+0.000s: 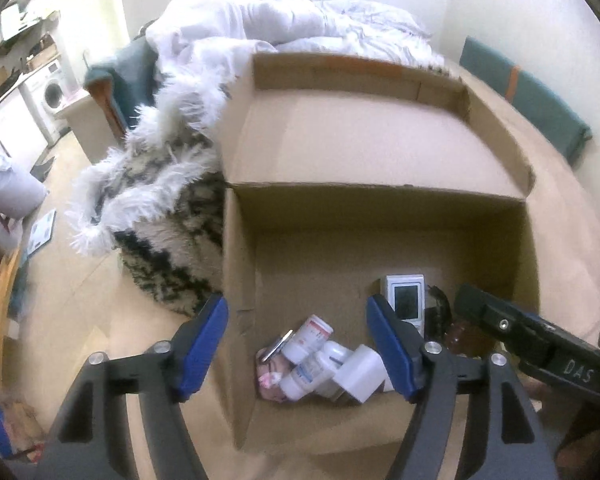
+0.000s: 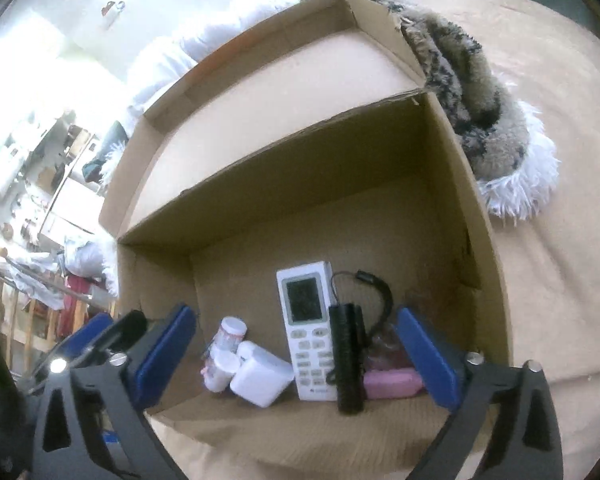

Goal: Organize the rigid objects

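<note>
An open cardboard box lies on a tan bedcover. On its floor lie a white remote, a black flashlight with a wrist strap, a pink case, a white charger block and small white pill bottles. My left gripper hangs open above the bottles, nothing between its blue pads. My right gripper stands wide open above the remote and flashlight, holding nothing. Each gripper shows at the edge of the other's view.
A shaggy black-and-white throw lies against one side of the box, with white bedding behind it. The box's rear flap stands up. Wooden floor, a washing machine and cluttered shelves lie beyond the bed.
</note>
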`<action>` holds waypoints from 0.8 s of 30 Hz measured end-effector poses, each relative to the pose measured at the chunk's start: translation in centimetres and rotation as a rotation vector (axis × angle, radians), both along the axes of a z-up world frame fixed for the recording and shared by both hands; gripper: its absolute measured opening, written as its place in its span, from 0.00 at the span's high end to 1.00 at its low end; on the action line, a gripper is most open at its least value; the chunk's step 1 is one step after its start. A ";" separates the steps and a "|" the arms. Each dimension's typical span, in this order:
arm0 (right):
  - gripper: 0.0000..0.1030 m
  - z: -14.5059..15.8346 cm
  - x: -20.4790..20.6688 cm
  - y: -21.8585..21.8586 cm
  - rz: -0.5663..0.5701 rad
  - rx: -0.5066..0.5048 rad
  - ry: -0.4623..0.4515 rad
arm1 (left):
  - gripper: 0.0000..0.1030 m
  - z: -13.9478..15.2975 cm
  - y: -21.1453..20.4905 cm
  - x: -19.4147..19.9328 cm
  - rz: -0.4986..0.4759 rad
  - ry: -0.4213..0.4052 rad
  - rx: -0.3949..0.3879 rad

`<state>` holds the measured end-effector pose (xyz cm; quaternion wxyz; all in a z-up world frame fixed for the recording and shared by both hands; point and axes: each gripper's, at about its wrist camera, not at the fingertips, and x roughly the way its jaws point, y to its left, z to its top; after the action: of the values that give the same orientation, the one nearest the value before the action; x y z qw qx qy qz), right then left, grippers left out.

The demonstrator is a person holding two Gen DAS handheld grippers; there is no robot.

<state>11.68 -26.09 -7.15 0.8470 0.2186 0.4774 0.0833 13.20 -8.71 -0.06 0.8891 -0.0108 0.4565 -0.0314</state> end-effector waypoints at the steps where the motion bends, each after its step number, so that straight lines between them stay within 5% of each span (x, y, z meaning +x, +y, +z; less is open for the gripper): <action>1: 0.00 0.3 -0.4 0.1 0.005 0.000 -0.017 | 0.33 0.2 0.8 -0.4 0.003 -0.019 -0.012; 9: 0.00 1.9 -5.1 0.7 0.019 -0.016 -0.095 | 0.32 2.3 5.0 -5.7 0.067 -0.093 -0.015; 14: 0.00 2.0 -8.0 1.0 0.023 -0.030 -0.103 | 0.29 1.9 6.4 -8.1 0.082 -0.063 -0.036; 18: 0.00 2.1 -10.1 2.3 0.067 -0.013 -0.094 | 0.19 1.9 7.1 -9.7 0.086 -0.057 -0.073; 21: 0.00 3.2 -11.9 3.6 0.096 -0.111 -0.146 | 0.00 2.8 7.1 -11.1 0.054 -0.093 -0.119; 24: 0.00 4.7 -13.3 4.5 0.096 -0.220 -0.226 | 0.00 3.7 6.9 -12.4 0.043 -0.142 -0.108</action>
<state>-1.57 -21.60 -2.49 0.9092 0.0909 0.3950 0.0952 0.83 -1.83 3.62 0.9179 -0.0664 0.3894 -0.0374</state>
